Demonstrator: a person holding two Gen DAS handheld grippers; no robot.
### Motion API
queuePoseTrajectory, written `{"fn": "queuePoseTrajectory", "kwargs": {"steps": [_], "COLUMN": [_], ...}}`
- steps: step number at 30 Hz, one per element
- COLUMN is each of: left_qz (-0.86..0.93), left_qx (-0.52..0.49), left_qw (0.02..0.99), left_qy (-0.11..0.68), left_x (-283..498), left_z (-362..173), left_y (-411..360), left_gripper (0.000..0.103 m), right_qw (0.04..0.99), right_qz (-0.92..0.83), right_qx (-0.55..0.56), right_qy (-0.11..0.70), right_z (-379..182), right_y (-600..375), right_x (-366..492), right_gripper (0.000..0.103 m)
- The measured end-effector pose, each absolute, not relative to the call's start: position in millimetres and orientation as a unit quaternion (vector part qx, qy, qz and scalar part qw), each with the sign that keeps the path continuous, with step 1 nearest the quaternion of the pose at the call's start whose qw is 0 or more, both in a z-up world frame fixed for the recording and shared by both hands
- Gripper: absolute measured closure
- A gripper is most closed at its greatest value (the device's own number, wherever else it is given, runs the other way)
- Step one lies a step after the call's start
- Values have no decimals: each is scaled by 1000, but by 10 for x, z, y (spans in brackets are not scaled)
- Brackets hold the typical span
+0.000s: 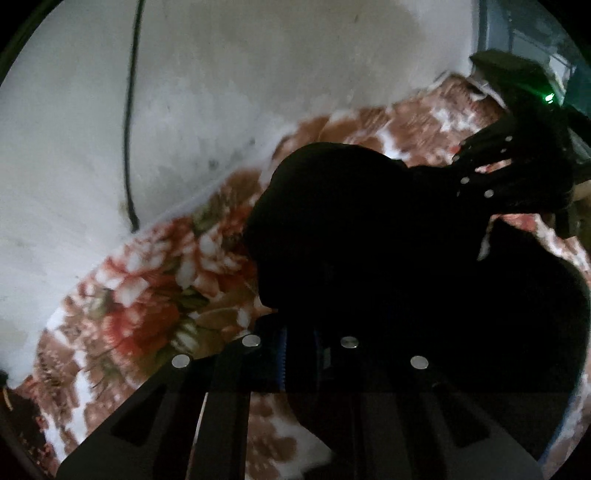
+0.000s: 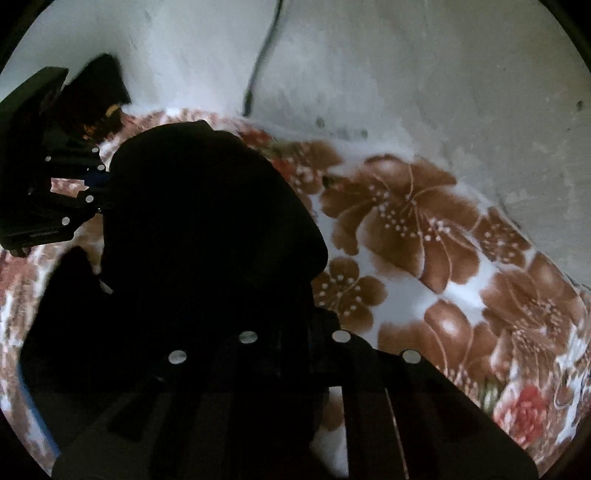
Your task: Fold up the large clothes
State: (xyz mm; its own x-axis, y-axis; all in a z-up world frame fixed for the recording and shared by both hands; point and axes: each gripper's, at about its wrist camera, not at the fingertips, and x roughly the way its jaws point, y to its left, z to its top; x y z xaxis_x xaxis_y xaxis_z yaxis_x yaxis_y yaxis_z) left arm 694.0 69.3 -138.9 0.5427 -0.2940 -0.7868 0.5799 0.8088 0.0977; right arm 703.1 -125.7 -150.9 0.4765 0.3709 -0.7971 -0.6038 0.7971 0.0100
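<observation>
While bunched, black garment (image 1: 388, 240) hangs between both grippers, featureless dark mass.

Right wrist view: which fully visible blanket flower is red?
The small flower at lower right; the larger blooms above it are brown.

You are working over a floral blanket (image 1: 147, 291) in brown, red and white, which is covering the surface below and running up against a pale, stained wall (image 1: 229, 74). A dark cable (image 1: 129, 122) is hanging down that wall toward the blanket's edge. Light is falling dimly, and in the far corner something like a bluish window frame (image 1: 517, 29) is showing, though blur is making that uncertain.
</observation>
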Motion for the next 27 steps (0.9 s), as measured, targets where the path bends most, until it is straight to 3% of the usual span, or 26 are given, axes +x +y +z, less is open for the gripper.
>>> {"fn": "queuePoseTrajectory", "kwargs": {"steps": [13, 19, 27], "left_qz": [-270, -274, -260], "left_qx": [233, 280, 278], "left_qw": [860, 844, 846], "left_qy": [364, 368, 373], "left_x": [5379, 4833, 4863], "left_z": [-824, -1087, -1258], "left_y": [477, 324, 274], "left_gripper": [94, 94, 94], "right_qw": [843, 829, 834], "right_qz": [311, 309, 284], "right_qx": [-119, -138, -134], "right_qy": [423, 446, 453], "right_z": [-1072, -1386, -1546], "right_y": [-1455, -1515, -1560], "right_x": [5670, 5166, 5149], "right_gripper": [95, 96, 96]}}
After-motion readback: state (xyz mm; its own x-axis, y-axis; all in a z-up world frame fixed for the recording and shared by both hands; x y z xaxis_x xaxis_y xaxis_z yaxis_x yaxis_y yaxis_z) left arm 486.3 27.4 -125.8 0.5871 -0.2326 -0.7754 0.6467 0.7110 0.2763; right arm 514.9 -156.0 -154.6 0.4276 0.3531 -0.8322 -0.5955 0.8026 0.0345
